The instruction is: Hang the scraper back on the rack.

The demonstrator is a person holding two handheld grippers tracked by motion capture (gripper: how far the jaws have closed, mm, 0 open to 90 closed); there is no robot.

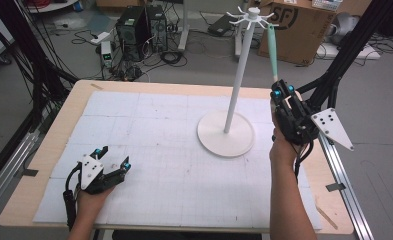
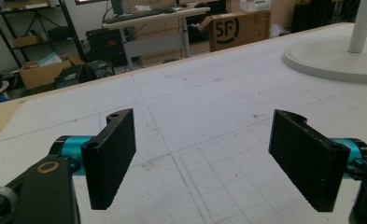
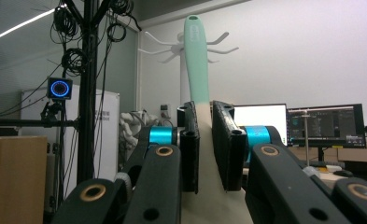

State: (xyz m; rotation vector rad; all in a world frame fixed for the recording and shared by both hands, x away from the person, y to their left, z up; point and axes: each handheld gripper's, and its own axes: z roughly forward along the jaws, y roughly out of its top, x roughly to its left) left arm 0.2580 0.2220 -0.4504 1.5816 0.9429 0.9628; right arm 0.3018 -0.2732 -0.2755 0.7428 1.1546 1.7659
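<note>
Right jaws clamp a mint-handled utensil beside the hook stand

Broadly, the worktop (image 1: 44,150) is a pale wooden slab with rounded corners, covered almost to its edges by a white gridded mat (image 1: 159,150) that looks faintly scuffed and speckled in the left gripper view. On the mat, right of centre, stands a white stand (image 1: 236,75): a flat round base, a slim upright pole, and a ring of short curved hooks at the top.

Next in size are the two hand-held tools. The right gripper (image 1: 282,91) is raised beside the stand, near the worktop's right edge, pointing upward. Its black jaws are closed tight on a utensil (image 1: 273,50), with only the thing's thickness between the pads. The left gripper (image 1: 115,159) rests low over the mat's near left part, well apart from the stand; its jaws stand wide open with nothing between them. Their pads (image 2: 116,154) are flat black rectangles with a fine ribbed texture, set on teal metal cylinders.

Smallest is the utensil itself (image 3: 196,51): a long, smooth handle of mint green, narrow and rounded at the top with a small hole, turning cream where it widens between the jaws. It rises upright, its tip close to the stand's hooks; whether it touches one I cannot tell.
</note>
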